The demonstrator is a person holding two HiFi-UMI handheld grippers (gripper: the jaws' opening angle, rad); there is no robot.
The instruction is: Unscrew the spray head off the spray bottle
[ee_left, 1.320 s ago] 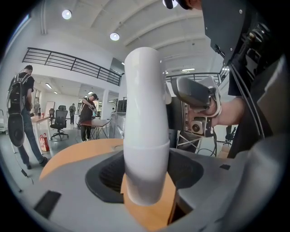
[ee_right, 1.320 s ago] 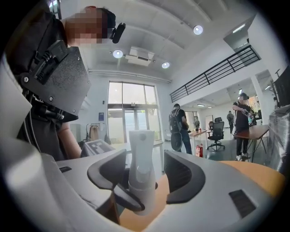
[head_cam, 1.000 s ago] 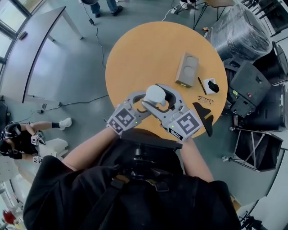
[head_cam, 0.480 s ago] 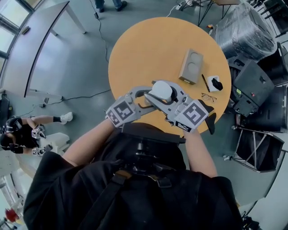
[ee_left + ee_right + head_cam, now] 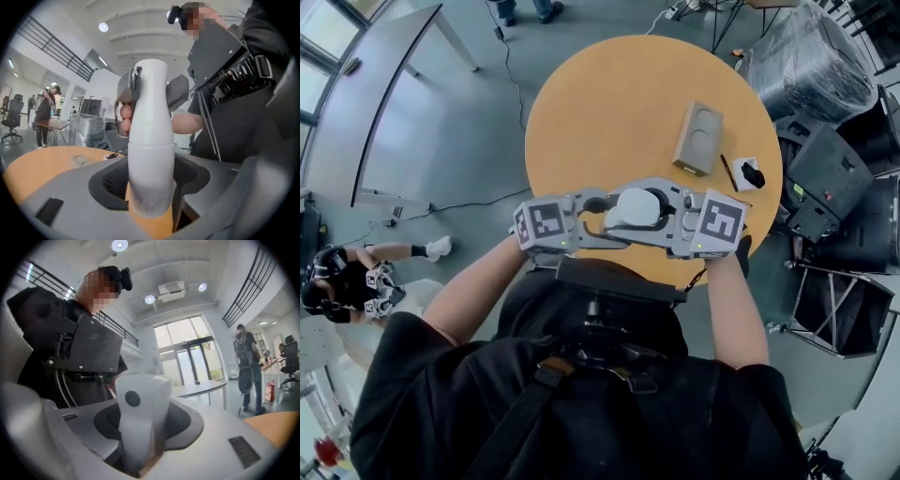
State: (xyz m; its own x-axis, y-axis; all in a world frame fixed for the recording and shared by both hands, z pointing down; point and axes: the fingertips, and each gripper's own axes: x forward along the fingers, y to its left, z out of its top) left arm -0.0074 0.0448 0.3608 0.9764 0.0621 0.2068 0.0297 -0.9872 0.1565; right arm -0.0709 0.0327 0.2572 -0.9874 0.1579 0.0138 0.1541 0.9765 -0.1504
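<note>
A white spray bottle (image 5: 633,208) is held above the near edge of the round orange table (image 5: 609,103), between the two grippers, which face each other. My left gripper (image 5: 605,216) comes from the left and is shut on the bottle's body (image 5: 150,159), which fills the gap between its dark pads. My right gripper (image 5: 662,210) comes from the right and is shut on the spray head (image 5: 138,413), whose dark round nozzle faces its camera. In the left gripper view, the right gripper's jaws (image 5: 174,92) clasp the head at the top of the bottle.
Behind the bottle on the table lie a grey box (image 5: 697,139), a pen (image 5: 727,172), a small white item with a black piece on it (image 5: 748,175) and glasses (image 5: 728,201). Black equipment cases (image 5: 825,178) stand at the right. People stand far off.
Both grippers have swung from a slanted pose into one level line across the bottle. The right gripper's jaws have narrowed onto the spray head. The bottle has stayed in the left gripper.
</note>
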